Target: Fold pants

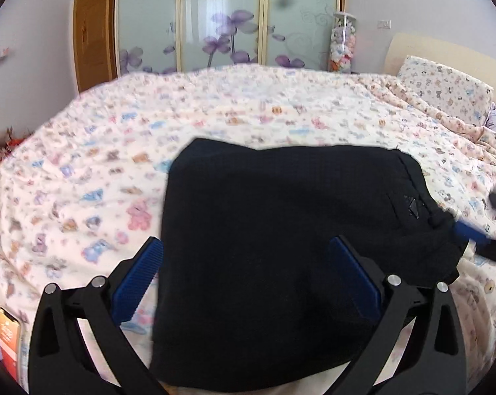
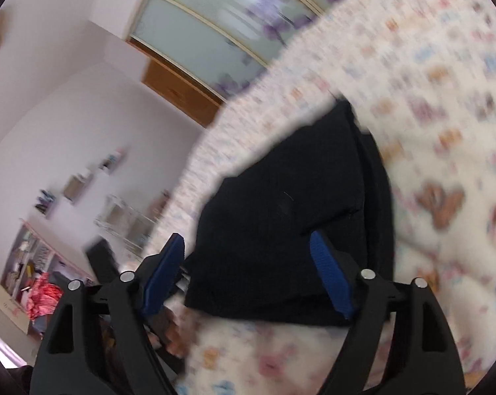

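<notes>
The black pants [image 1: 281, 230] lie folded into a thick rectangle on the teddy-print bed cover [image 1: 99, 164]. My left gripper [image 1: 248, 243] is open just above their near edge, its blue pads either side of the left part of the bundle. My right gripper [image 2: 248, 240] is open too, tilted, over the pants [image 2: 297, 214] at their near corner. Its blue fingers also show at the right edge of the left wrist view [image 1: 472, 230], beside the pants' right end. Neither gripper holds cloth.
A patterned pillow [image 1: 445, 89] and rumpled quilt lie at the bed's right end. Frosted sliding wardrobe doors [image 1: 228, 23] stand behind the bed. A phone [image 1: 7, 339] lies at the near left. Shelves and clutter [image 2: 34, 279] stand left of the bed.
</notes>
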A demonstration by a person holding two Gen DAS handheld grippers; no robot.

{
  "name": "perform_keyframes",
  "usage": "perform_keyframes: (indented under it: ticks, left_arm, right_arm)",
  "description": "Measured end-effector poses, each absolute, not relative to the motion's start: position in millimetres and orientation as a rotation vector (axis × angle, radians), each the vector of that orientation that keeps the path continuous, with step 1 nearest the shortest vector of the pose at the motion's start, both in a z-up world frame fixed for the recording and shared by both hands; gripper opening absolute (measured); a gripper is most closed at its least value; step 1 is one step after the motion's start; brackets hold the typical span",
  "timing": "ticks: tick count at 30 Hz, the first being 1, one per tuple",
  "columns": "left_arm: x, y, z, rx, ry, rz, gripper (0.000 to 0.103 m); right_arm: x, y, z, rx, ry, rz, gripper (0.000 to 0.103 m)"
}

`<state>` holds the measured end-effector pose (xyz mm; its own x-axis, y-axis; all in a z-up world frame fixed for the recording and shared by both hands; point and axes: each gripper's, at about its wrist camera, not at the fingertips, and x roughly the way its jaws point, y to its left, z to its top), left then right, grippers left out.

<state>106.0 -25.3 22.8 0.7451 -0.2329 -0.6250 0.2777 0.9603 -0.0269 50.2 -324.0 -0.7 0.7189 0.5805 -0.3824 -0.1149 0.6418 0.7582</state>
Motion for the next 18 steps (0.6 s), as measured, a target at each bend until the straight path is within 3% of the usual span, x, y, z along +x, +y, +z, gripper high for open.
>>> perform_keyframes:
  ticks: [3, 7, 10, 12, 18]
  left_arm:
    - [123, -29, -8, 0.086, 0.806, -0.259, 0.101]
    - [123, -26, -11, 0.074, 0.806, -0.272, 0.101]
    - [120, -15, 9, 0.024, 0.753, -0.314, 0.101]
    - [130, -8, 26, -0.017, 0.709, -0.325, 0.101]
    - [203, -11, 62, -0.160, 0.746, -0.425, 0.101]
  right_arm:
    - [43, -334, -21, 0.840, 0.642, 0.437, 0.069]
    - [41, -340, -14, 0.840, 0.661, 0.459, 0.066]
    - [40, -346, 13, 0.805, 0.596, 0.468, 0.068]
    - [50, -354, 30, 0.832, 0.542, 0.484, 0.078]
    - [100, -349, 42, 0.880, 0.575, 0.515, 0.081]
